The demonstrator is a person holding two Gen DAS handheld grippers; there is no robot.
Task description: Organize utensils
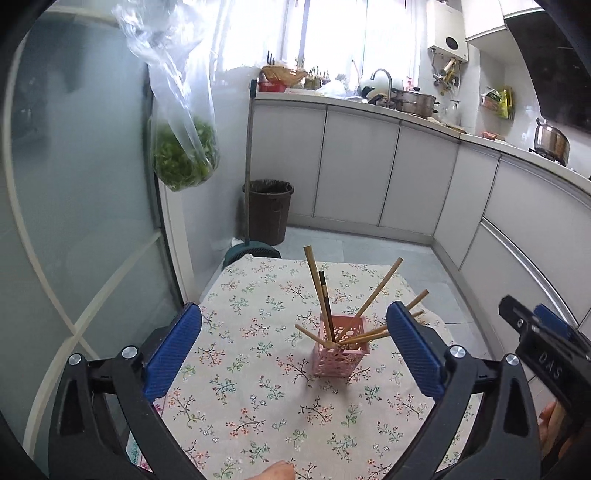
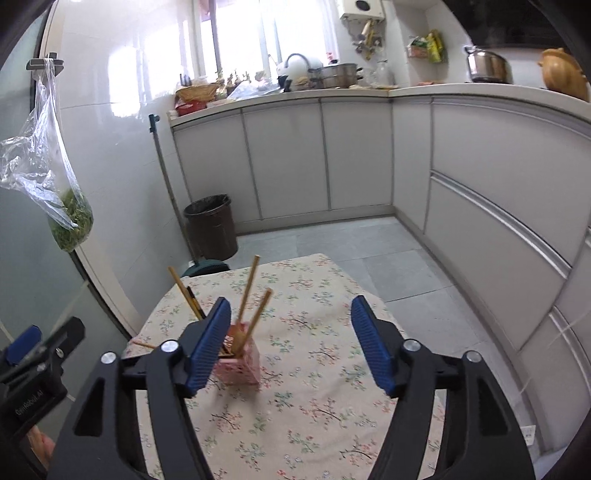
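Pink perforated plastic holder [image 1: 341, 345] upright mid floral tablecloth [image 1: 240, 387]; wooden chopsticks [image 1: 380, 290] all inside holder, splayed. Left gripper [image 1: 293, 345], right gripper [image 2: 290, 345] near holder, jaws apart, empty. Task looks nearly done.

Home kitchen, small and lived-in: an L-shaped run of pale cabinets [image 1: 354, 170] under a white worktop [image 2: 461, 90], with a sink tap [image 1: 382, 75], a stacked steamer pot [image 1: 415, 103], a steel pot [image 1: 551, 140] on the hob, a wall-mounted water heater [image 1: 448, 33] and a bright window [image 1: 332, 33] behind. Also present: a dark waste bin [image 1: 269, 210] with a liner, a long-handled mop or broom [image 1: 249, 158] leaning in the corner, a clear plastic bag of greens [image 1: 184, 155] hanging by a glass door, grey floor tiles [image 2: 369, 251]. In front stands a small table under a floral cloth [image 1: 258, 387], bearing a pink holder [image 1: 341, 347] of chopsticks [image 1: 316, 284].
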